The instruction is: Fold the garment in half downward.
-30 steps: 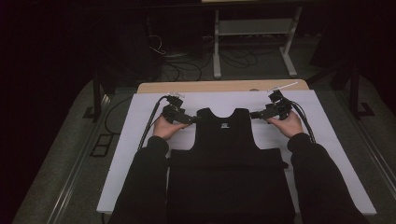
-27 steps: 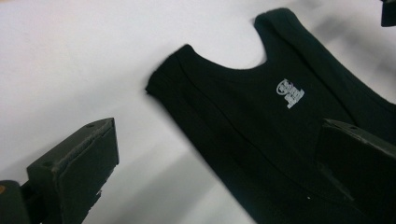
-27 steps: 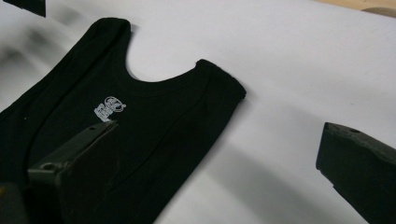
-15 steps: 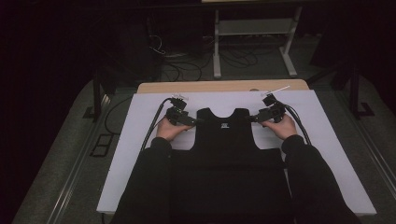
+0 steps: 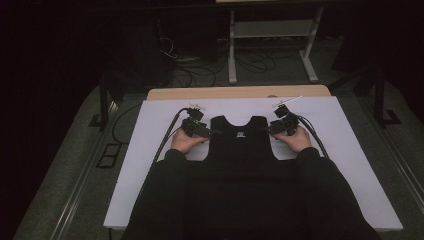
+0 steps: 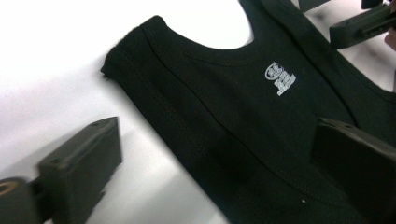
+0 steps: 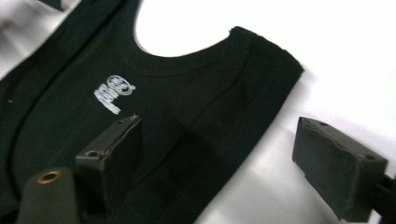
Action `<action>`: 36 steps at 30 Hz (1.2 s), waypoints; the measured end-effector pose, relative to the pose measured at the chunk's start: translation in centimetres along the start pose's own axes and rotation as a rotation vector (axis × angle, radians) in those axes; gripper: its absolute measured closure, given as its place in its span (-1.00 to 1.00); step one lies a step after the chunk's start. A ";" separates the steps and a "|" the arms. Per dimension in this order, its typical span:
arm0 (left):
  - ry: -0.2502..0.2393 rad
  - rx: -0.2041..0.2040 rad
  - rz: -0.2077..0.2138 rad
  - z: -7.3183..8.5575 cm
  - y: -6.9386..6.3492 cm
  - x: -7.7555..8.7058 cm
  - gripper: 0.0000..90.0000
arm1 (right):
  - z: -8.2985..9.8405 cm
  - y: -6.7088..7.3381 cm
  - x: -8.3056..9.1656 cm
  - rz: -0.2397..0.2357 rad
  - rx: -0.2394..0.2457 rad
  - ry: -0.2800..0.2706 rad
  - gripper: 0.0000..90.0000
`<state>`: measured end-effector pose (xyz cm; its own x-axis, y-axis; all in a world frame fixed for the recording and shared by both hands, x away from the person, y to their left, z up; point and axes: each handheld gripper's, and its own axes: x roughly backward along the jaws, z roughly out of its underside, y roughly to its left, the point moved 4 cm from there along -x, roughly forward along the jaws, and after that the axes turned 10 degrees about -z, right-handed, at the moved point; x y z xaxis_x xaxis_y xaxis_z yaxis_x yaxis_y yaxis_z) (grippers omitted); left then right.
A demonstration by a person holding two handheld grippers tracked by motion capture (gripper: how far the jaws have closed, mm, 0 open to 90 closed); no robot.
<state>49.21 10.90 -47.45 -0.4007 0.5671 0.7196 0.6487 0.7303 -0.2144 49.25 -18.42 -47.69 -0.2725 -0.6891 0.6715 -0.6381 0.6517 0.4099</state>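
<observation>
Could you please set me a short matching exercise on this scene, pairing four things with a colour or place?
Things:
1. tank top
2. table sheet
3. printed logo
4. left gripper

Descriptions:
A. white, covering the table
B. at the top's left shoulder strap, fingers apart
C. black, lying flat
D. small and pale, below the neckline

Pairs: 1-C, 2-A, 3-D, 4-B

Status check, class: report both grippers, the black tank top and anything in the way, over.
Left gripper open, astride one shoulder strap. Right gripper open, jaws just been closing, astride the other strap. Black tank top flat on white table. Nothing in the way.
</observation>
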 end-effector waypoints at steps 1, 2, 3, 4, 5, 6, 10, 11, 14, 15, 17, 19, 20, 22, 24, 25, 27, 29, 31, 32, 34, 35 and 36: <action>-0.002 0.001 0.001 0.0 0.0 0.0 -0.90 | 0.0 0.0 0.0 0.001 0.000 -0.002 -0.59; -0.003 0.002 0.001 0.0 0.0 0.0 -0.88 | 0.0 0.1 -0.1 0.000 0.000 -0.005 -0.55; -0.004 0.002 0.001 0.0 0.0 -0.1 -0.86 | -0.1 0.1 -0.1 -0.003 0.003 -0.009 -0.50; -0.005 0.003 0.004 0.0 0.0 -0.1 -0.85 | -0.1 0.2 -0.2 -0.005 0.003 -0.013 -0.47; -0.002 -0.002 0.003 0.0 0.0 -0.1 -0.81 | -0.1 0.3 -0.2 -0.007 0.003 -0.014 -0.44; -0.004 -0.005 0.002 0.0 0.0 -0.2 -0.79 | -0.1 0.3 -0.3 -0.007 0.003 -0.016 -0.43; -0.009 -0.006 0.004 0.0 -0.1 -0.2 -0.73 | -0.1 0.6 -0.5 -0.011 0.012 -0.018 -0.30; -0.011 -0.006 0.005 0.0 -0.2 -0.3 -0.72 | -0.1 0.7 -0.5 -0.011 0.018 -0.017 -0.27; -0.014 -0.012 0.000 -0.1 -0.2 -0.4 -0.69 | -0.1 0.9 -0.7 -0.012 0.035 -0.013 -0.17; -0.016 -0.011 -0.001 -0.1 -0.3 -0.4 -0.67 | -0.1 1.0 -0.7 -0.014 0.039 -0.014 -0.13; -0.016 -0.017 -0.004 -0.1 -0.5 -0.5 -0.60 | -0.2 1.2 -0.8 -0.006 0.041 -0.012 -0.08; -0.013 -0.023 -0.009 -0.2 -0.6 -0.5 -0.54 | -0.1 1.3 -0.9 0.008 0.053 -0.007 -0.01; -0.010 -0.032 -0.020 -0.2 -0.7 -0.5 -0.47 | -0.1 1.4 -1.0 0.014 0.063 -0.006 0.05; -0.015 -0.032 -0.029 -0.2 -1.0 -0.6 -0.35 | -0.1 1.5 -1.0 0.032 0.078 0.000 0.10; -0.013 -0.036 -0.020 -0.2 -1.2 -0.7 -0.23 | -0.1 1.6 -1.1 0.037 0.082 0.003 0.20; -0.012 -0.040 -0.025 -0.2 -1.3 -0.8 -0.18 | -0.1 1.7 -1.1 0.031 0.082 0.005 0.20; -0.012 -0.050 -0.026 -0.2 -1.6 -0.8 -0.05 | 0.0 1.9 -1.2 0.030 0.086 0.006 0.25; -0.017 -0.066 -0.027 -0.2 -1.7 -0.9 0.04 | 0.0 2.2 -1.3 0.020 0.088 0.013 0.31; -0.028 -0.079 -0.035 0.0 -2.0 -1.0 0.18 | 0.0 2.4 -1.4 0.015 0.086 0.013 0.38; -0.038 -0.078 -0.036 0.1 -2.1 -1.1 0.27 | 0.0 2.4 -1.5 0.008 0.083 0.012 0.44; -0.048 -0.086 -0.050 0.2 -2.4 -1.3 0.40 | 0.1 2.5 -1.5 -0.004 0.072 0.012 0.55; -0.049 -0.100 -0.062 0.1 -2.6 -1.4 0.47 | 0.1 2.5 -1.5 -0.006 0.067 0.014 0.59; -0.042 -0.114 -0.071 0.1 -2.8 -1.4 0.52 | 0.2 2.6 -1.6 -0.016 0.059 0.014 0.66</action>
<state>47.89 8.12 -47.94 -0.4731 0.5328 0.7016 0.6862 0.7223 -0.0858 47.91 -15.68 -47.79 -0.2519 -0.6943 0.6742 -0.6841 0.6205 0.3834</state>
